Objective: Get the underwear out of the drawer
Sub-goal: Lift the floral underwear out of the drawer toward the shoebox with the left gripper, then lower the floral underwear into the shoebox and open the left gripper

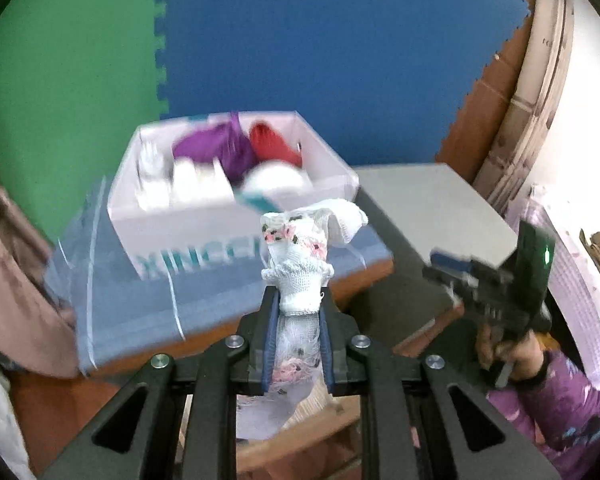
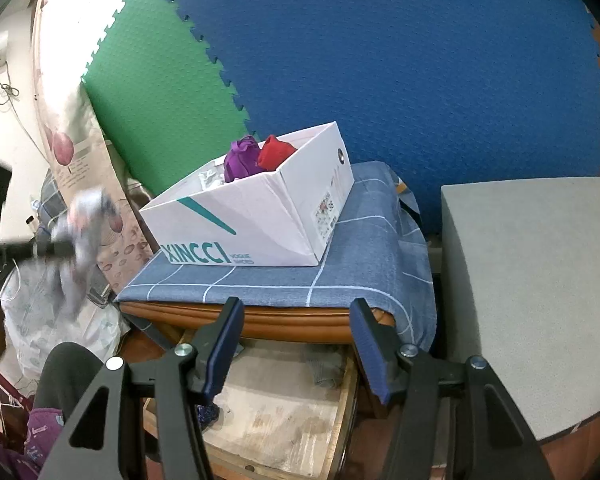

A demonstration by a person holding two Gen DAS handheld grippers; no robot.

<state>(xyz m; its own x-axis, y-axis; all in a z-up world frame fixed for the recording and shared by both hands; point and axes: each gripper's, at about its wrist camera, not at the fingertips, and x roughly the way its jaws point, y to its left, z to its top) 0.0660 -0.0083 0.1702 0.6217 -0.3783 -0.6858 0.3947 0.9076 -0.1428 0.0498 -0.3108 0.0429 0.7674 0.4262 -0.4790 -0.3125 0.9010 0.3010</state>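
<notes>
A wooden table (image 2: pixel 260 322) at the centre of the right wrist view carries a blue checked cloth (image 2: pixel 364 256), draped over its top and hanging down the right edge. On the cloth stands a white shoebox (image 2: pixel 260 220), set at an angle, with purple and red garments bundled inside. Right of it sits a bare grey surface (image 2: pixel 532 280).

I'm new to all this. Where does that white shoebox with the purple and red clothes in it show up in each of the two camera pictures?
Left wrist view: the white shoebox sits left of centre, blurred, on the blue checked cloth, just beyond the floral underwear held in the left gripper.
Right wrist view: the shoebox is near the centre, sharp, above the open right gripper.
Shared landmark: the purple bundle inside the box.
</notes>
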